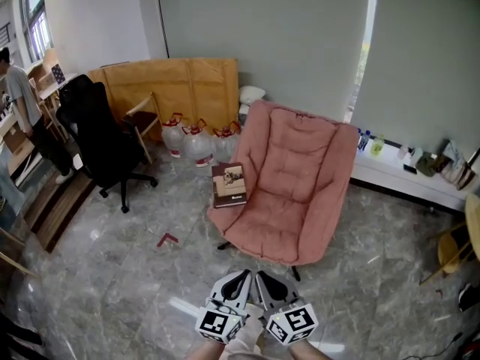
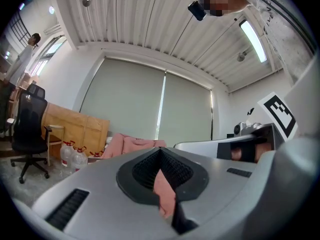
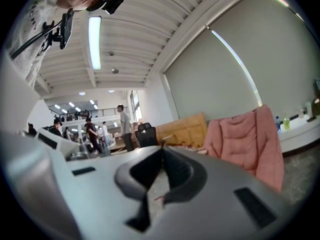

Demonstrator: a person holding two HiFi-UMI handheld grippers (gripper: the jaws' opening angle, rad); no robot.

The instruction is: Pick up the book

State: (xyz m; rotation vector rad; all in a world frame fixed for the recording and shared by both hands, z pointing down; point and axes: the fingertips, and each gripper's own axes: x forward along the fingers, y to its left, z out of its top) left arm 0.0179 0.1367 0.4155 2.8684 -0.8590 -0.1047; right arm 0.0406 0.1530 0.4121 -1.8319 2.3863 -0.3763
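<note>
A brown book with a picture on its cover lies at the left front edge of the pink cushioned chair. I cannot tell whether it rests on the chair or on the floor. Both grippers are held side by side at the bottom of the head view, well short of the book. My left gripper has its jaws together with nothing between them. My right gripper is also shut and empty. The pink chair shows ahead in both gripper views.
A black office chair stands at the left, with water jugs and wooden boards against the back wall. A small red piece lies on the marble floor. A low ledge with bottles runs along the right. A person stands far left.
</note>
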